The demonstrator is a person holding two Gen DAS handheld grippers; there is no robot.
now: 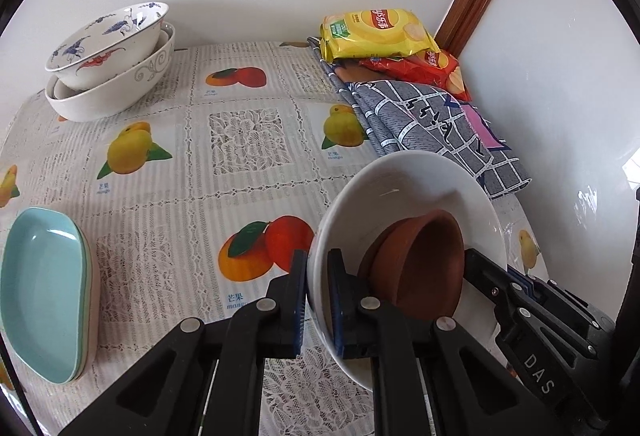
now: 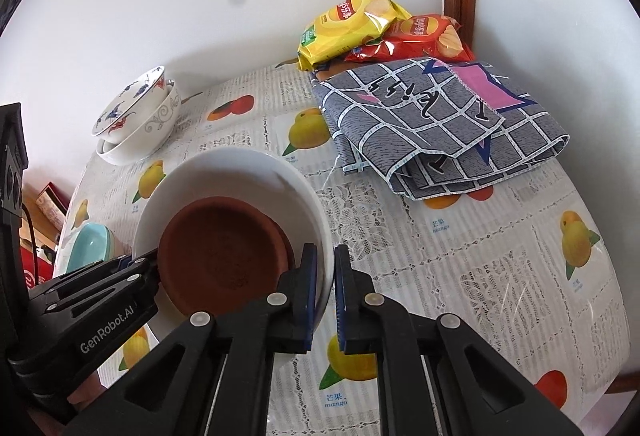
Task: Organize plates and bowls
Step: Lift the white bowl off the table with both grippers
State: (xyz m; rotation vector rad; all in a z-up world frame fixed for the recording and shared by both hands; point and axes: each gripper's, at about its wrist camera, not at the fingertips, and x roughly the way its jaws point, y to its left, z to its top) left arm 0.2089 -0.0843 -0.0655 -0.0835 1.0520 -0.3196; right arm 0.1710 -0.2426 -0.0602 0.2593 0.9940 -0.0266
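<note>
Together, two grippers clamp one white bowl (image 1: 404, 203); from the left wrist, the left gripper (image 1: 318, 300) pinches its near-left rim with narrow jaws, the bowl tilted, mouth facing up and right, brown dishes (image 1: 420, 268) nested inside; stacked bowls (image 1: 112, 63) sit far left, oval teal plates (image 1: 44, 292) lie lengthwise near left; from the right wrist, the right gripper (image 2: 326, 296) nips the bowl's (image 2: 224, 171) right rim, jaws narrow, above the tablecloth (image 2: 480, 276).
</note>
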